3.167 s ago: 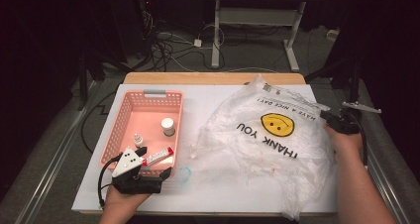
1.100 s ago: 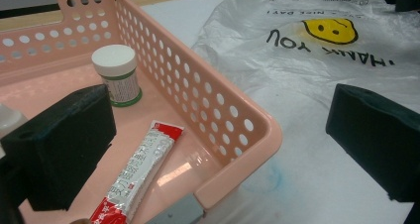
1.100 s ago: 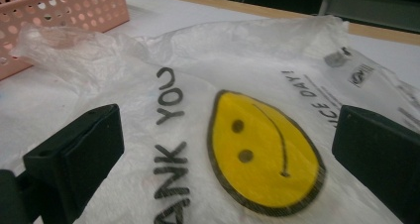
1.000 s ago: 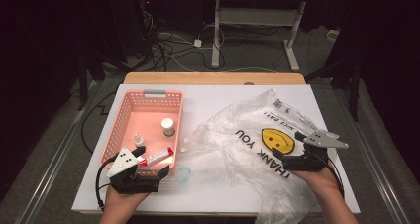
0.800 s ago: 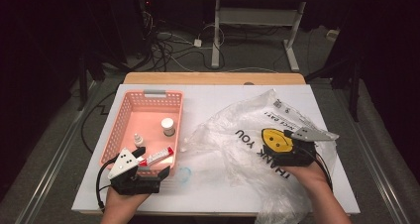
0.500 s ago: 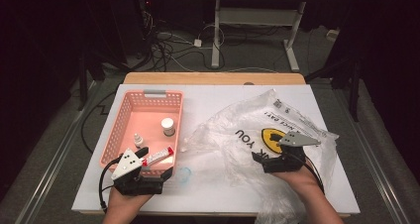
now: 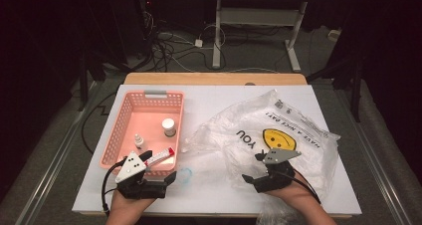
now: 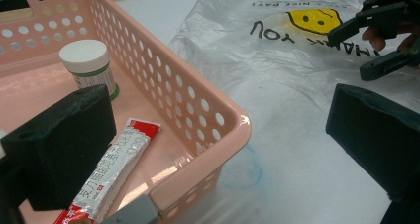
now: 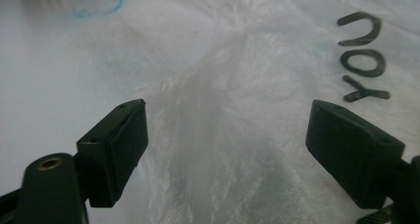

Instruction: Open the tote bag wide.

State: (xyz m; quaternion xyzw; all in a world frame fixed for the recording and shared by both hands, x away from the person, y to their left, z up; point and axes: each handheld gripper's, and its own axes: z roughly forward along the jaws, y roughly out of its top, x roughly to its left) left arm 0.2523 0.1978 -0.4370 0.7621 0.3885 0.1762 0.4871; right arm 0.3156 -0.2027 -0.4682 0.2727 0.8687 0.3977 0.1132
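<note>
Looking down from the high view, the right tongs (image 7: 254, 171) are hovering over the near edge of the crinkled clear plastic bag with the yellow smiley face and "THANK YOU" print (image 7: 278, 135), which is lying spread on the right half of the white counter (image 7: 219, 100). The left tongs (image 7: 158, 166) are resting at the near end of the pink perforated plastic basket (image 7: 121, 130), which is holding a small white-capped jar (image 7: 168, 127), a small white dropper bottle (image 7: 139, 142) and a red-and-white sachet (image 7: 160, 156).

Turning to the left gripper view, the left tongs are standing wide apart astride the basket's near corner, 1 pad inside over the sachet and 1 outside above the counter, pressing on nothing.

Turning to the right gripper view, the right tongs are open but have just been closing, with a raised ridge of bag film sitting between the pads, not yet pinched.

Judging from this, the step in hand is taking hold of the bag. The next move is calling for the right tongs to sink a little and close on that ridge, catching enough film not to slip.
</note>
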